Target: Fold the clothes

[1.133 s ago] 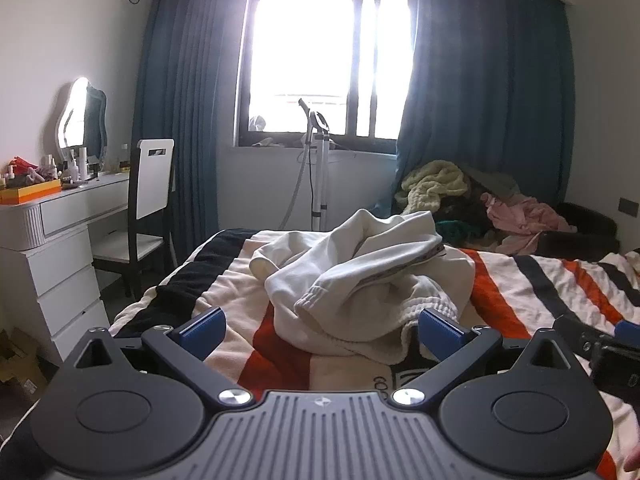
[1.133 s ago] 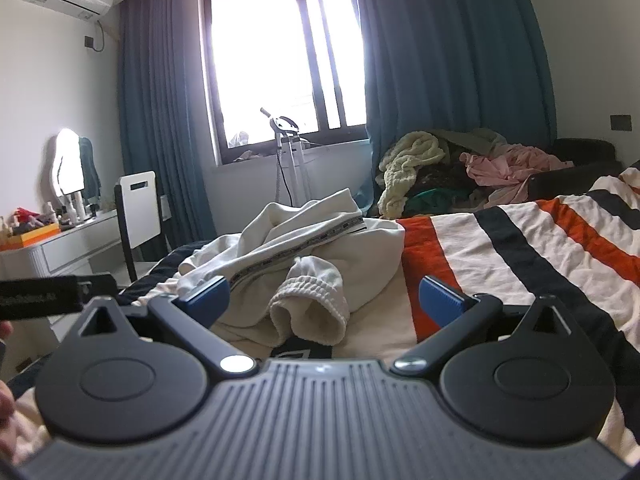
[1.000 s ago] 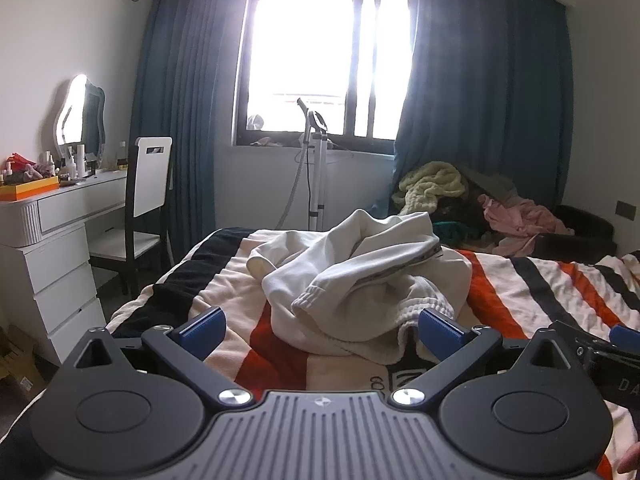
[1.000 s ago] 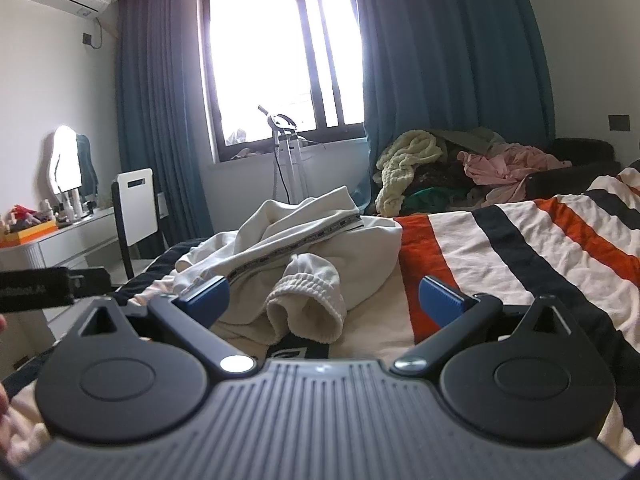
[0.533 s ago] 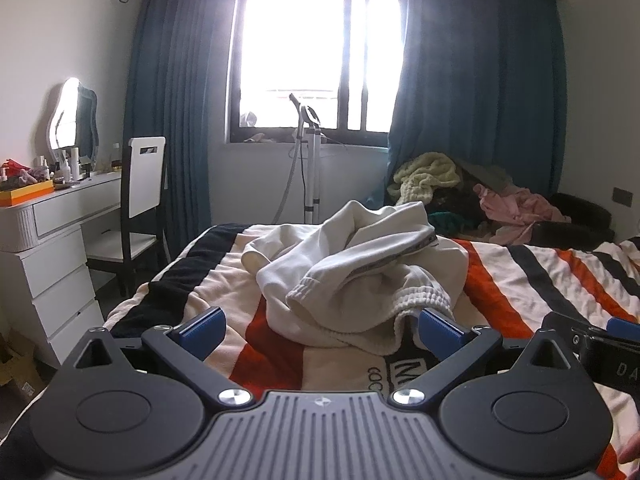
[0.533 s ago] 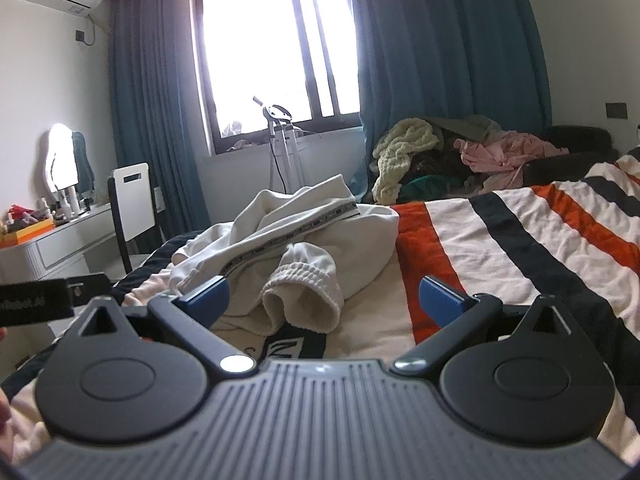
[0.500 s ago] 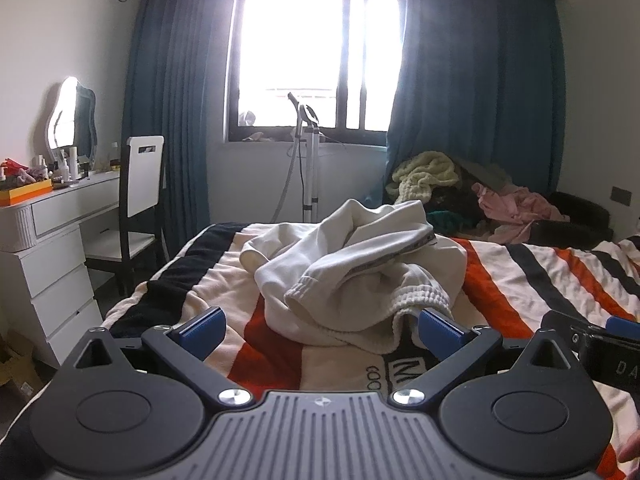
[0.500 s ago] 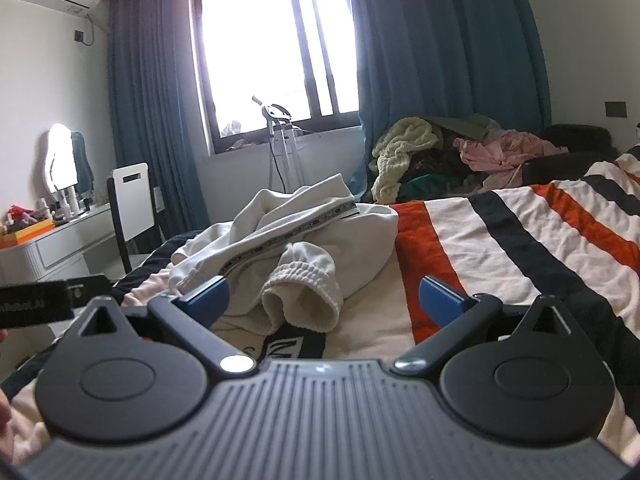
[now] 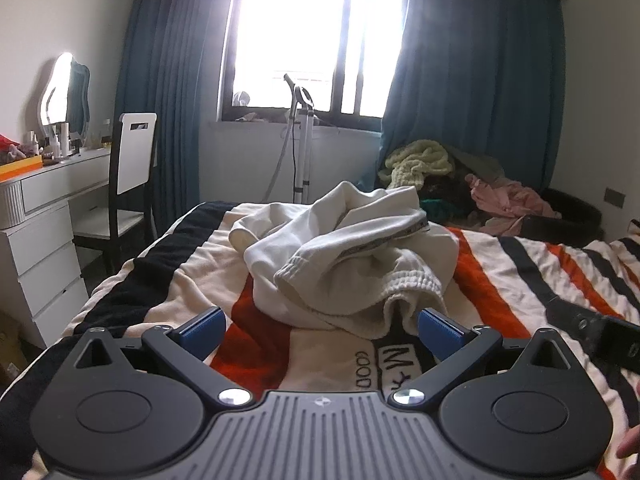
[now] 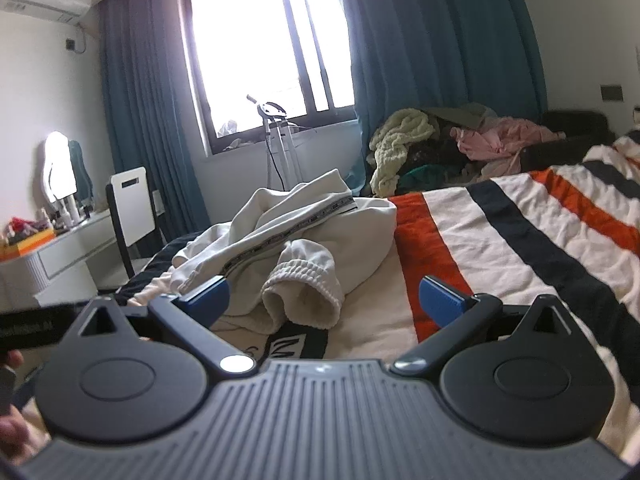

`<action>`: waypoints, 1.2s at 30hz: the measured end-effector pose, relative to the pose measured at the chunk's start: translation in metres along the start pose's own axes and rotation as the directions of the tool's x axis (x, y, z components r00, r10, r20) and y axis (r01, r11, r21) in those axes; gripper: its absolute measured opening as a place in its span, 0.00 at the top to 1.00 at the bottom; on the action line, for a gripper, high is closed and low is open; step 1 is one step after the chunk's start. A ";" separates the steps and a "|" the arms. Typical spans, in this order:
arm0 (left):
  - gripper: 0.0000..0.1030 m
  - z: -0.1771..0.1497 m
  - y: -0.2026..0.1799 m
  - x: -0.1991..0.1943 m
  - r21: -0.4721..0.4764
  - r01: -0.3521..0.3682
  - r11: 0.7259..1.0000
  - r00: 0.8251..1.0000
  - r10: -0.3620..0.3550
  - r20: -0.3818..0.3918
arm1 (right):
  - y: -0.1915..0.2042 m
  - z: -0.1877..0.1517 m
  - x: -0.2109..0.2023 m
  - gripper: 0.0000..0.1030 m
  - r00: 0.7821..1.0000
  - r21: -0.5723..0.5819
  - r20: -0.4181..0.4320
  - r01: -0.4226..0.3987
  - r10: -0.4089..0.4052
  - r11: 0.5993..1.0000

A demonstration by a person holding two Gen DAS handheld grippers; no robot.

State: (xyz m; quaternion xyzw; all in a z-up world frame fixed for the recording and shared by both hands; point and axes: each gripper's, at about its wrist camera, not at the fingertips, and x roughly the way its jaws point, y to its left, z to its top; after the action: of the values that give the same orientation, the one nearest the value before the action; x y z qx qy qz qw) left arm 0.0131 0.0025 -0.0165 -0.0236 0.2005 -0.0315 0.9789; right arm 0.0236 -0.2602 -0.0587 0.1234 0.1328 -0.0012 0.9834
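Observation:
A crumpled cream sweatshirt (image 9: 352,256) with a ribbed cuff lies bunched on the striped bedspread (image 9: 520,280). It also shows in the right wrist view (image 10: 304,248), cuff opening facing me. My left gripper (image 9: 320,330) is open and empty, just short of the garment's near edge. My right gripper (image 10: 324,300) is open and empty, with the cuff between its blue fingertips' line of sight. Part of the right gripper (image 9: 600,330) shows at the left wrist view's right edge.
A heap of other clothes (image 9: 460,176) lies beyond the bed's far end under the blue curtain. A white dresser (image 9: 44,232) and chair (image 9: 132,176) stand left of the bed. A garment steamer stand (image 9: 302,140) is at the window.
Both grippers have moved forward and a little lower toward the sweatshirt, which looks larger and nearer. Both stay open. The garment has not moved.

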 end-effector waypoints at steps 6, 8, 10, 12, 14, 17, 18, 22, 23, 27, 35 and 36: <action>0.00 -0.001 -0.003 0.003 0.014 -0.025 1.000 1.000 0.025 -0.001 | -0.007 0.001 0.002 0.00 0.998 0.019 0.009 0.068 -0.068 0.998; 0.00 0.000 -0.001 0.002 -0.002 -0.018 1.000 1.000 0.018 0.004 | -0.009 0.002 0.001 0.00 0.998 0.024 0.019 0.060 -0.061 0.998; 0.00 0.001 0.001 0.002 -0.020 -0.009 1.000 1.000 0.009 0.006 | -0.007 0.001 0.001 0.00 0.998 0.012 0.029 0.057 -0.057 0.998; 0.00 0.000 0.001 0.004 -0.022 -0.014 1.000 1.000 0.014 0.000 | -0.005 -0.001 0.000 0.00 0.998 0.000 0.038 0.053 -0.053 0.999; 0.00 0.000 0.001 0.005 -0.021 -0.012 1.000 1.000 0.012 -0.011 | -0.004 -0.002 -0.001 0.00 0.998 -0.012 0.048 0.050 -0.049 0.999; 0.00 0.004 0.000 0.008 -0.024 0.020 1.000 0.999 -0.021 -0.034 | -0.001 -0.005 -0.001 0.00 0.998 -0.026 0.057 0.037 -0.036 0.999; 0.00 0.007 -0.002 0.010 -0.025 0.045 0.999 0.998 -0.046 -0.047 | -0.001 -0.006 -0.001 0.00 0.998 -0.026 0.058 0.039 -0.037 0.999; 0.00 0.028 -0.008 0.022 -0.039 0.113 0.993 0.988 -0.116 -0.101 | -0.001 -0.012 -0.002 0.00 0.998 -0.033 0.054 0.045 -0.044 0.998; 0.00 0.034 -0.010 0.024 -0.035 0.119 0.992 0.987 -0.122 -0.105 | -0.002 -0.013 -0.002 0.00 0.998 -0.040 0.049 0.047 -0.045 0.998; 0.00 0.054 -0.020 0.027 0.033 0.110 0.993 0.992 -0.108 -0.063 | -0.007 -0.015 0.002 0.03 0.998 -0.013 0.039 0.056 -0.055 0.998; 0.00 0.031 -0.041 0.016 0.173 0.142 0.975 0.989 -0.146 0.008 | -0.015 -0.024 0.013 0.30 0.999 0.054 0.011 0.040 -0.040 0.998; 0.00 0.029 -0.042 0.014 0.182 0.145 0.973 0.989 -0.150 0.010 | -0.017 -0.026 0.015 0.31 0.999 0.071 0.002 0.035 -0.035 0.997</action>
State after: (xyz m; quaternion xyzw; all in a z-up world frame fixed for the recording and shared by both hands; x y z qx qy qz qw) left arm 0.0356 -0.0393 0.0072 0.0500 0.1830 -0.1219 0.9742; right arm 0.0309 -0.2696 -0.0913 0.1561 0.1330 -0.0234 0.9785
